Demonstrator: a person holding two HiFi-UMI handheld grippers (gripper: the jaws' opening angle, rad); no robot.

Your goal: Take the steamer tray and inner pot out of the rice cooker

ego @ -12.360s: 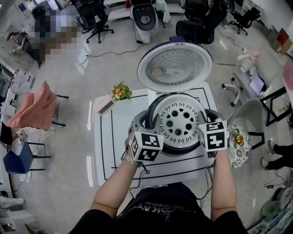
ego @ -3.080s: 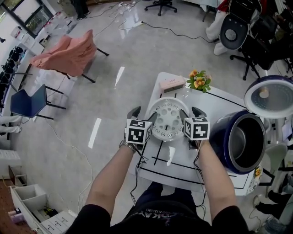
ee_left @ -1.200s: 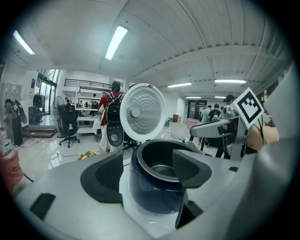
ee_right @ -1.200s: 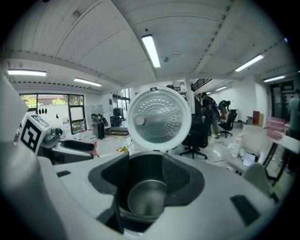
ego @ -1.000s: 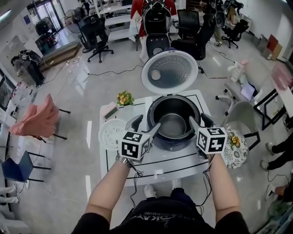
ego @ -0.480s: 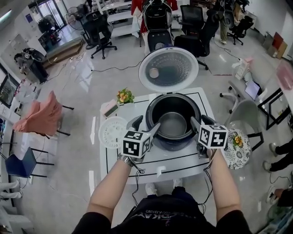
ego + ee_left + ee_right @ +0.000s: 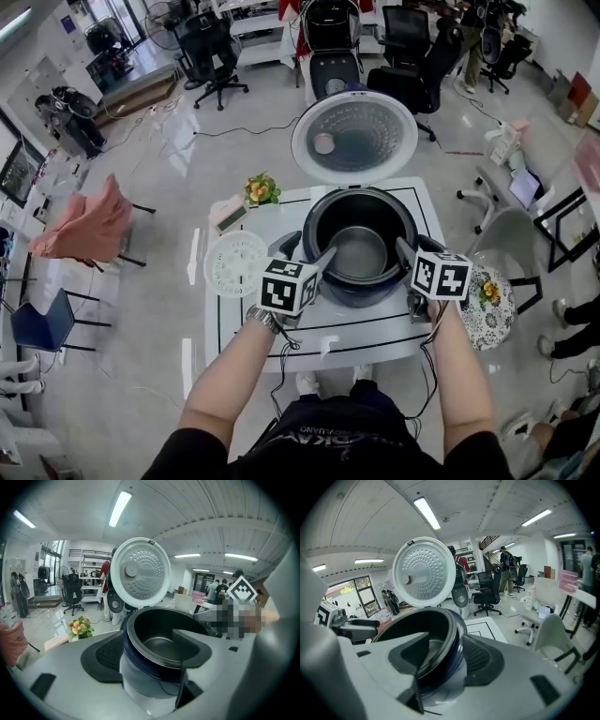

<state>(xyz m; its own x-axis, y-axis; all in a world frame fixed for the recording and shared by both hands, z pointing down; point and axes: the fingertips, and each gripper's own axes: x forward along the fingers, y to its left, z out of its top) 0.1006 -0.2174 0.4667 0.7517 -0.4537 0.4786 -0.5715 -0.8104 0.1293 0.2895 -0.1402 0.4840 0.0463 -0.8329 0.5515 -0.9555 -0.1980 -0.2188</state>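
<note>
- On the white table (image 7: 221, 323), the round white perforated steamer tray (image 7: 235, 264) is seen lying flat, just left of the dark blue rice cooker (image 7: 356, 292), whose round lid (image 7: 354, 137) is stood open. That half of the task is judged done.
- The dark metal inner pot (image 7: 359, 251) is seated inside the cooker, so its removal is left.
- The left gripper (image 7: 149, 656) is held with its jaws apart. The cooker's left rim is straddled, one jaw inside the pot and one outside the wall, and nothing is clamped.
- The right gripper (image 7: 443, 660) is likewise spread over the opposite rim and is not closed on it.
- A squeeze by both grippers and a straight lift are judged to be needed next.
</note>
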